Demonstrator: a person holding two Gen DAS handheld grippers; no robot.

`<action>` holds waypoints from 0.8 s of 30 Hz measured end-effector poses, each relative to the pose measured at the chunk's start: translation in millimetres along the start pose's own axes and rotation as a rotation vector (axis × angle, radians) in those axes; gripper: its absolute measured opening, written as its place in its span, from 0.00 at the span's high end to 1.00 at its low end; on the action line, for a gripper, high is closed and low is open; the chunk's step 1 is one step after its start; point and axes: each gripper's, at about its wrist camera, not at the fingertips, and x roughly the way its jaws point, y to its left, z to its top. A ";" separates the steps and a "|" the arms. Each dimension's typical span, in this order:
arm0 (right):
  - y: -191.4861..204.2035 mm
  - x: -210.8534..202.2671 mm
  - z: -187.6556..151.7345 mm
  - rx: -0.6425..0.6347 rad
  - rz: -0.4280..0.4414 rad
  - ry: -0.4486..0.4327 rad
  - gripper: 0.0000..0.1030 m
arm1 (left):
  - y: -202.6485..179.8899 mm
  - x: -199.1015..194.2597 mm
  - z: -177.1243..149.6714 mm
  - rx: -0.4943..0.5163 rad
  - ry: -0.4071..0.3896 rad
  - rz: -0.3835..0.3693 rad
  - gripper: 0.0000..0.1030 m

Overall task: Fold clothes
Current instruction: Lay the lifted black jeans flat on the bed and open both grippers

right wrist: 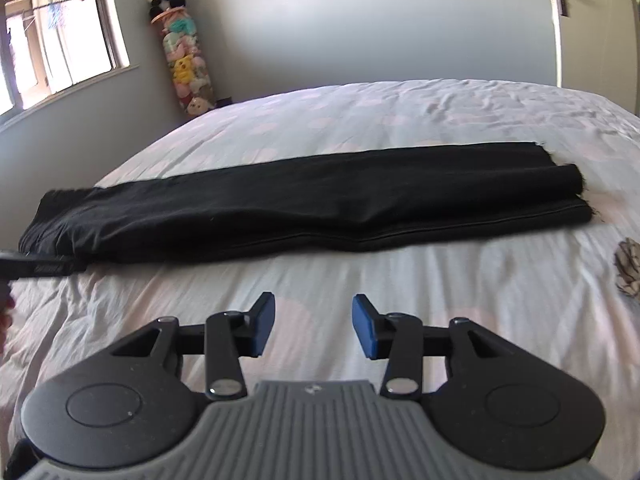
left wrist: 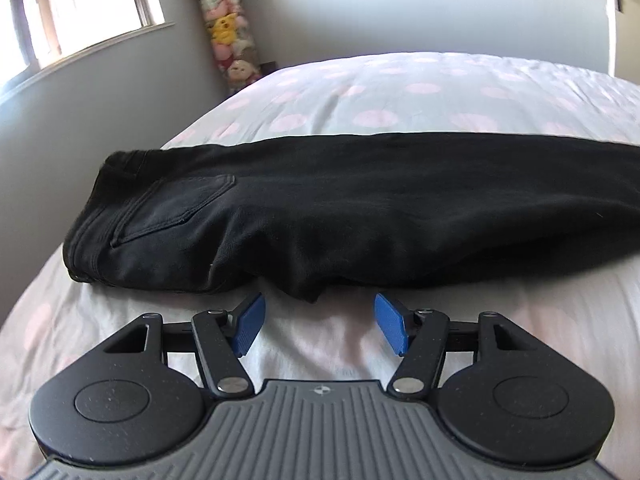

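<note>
A pair of black jeans (left wrist: 320, 216) lies across the bed, folded lengthwise with one leg on the other, waistband and back pocket at the left. In the right wrist view the jeans (right wrist: 280, 208) stretch left to right with the hems at the right end. My left gripper (left wrist: 318, 320) is open and empty, its blue pads just short of the crotch bulge on the near edge of the jeans. My right gripper (right wrist: 313, 322) is open and empty over bare sheet, a short way in front of the jeans' near edge.
The bed (right wrist: 400, 280) has a white cover with pale pink dots. A small crumpled patterned item (right wrist: 628, 268) lies at the right edge. A tall column of soft toys (right wrist: 186, 68) stands in the far corner beside a window (right wrist: 52, 36). A door (right wrist: 592, 28) is at the far right.
</note>
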 end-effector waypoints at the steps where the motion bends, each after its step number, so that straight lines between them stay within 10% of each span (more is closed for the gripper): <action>1: 5.1 4.5 -2.0 -0.027 -0.001 0.006 0.55 | 2.4 8.1 -1.3 -0.013 0.008 0.007 0.36; 6: 22.8 23.3 -12.0 -0.168 -0.029 0.005 0.53 | 13.4 28.4 -6.3 -0.065 -0.009 -0.026 0.47; 10: 21.8 38.5 -20.1 -0.206 -0.028 0.011 0.44 | 24.0 21.7 2.1 -0.112 -0.070 -0.061 0.79; 18: 15.7 47.7 -25.2 -0.210 -0.010 0.038 0.42 | 33.3 -17.8 26.1 -0.089 -0.185 -0.041 0.90; 24: 16.2 46.6 -23.8 -0.200 -0.011 0.034 0.42 | 56.5 -2.0 21.9 -0.168 0.080 -0.145 0.91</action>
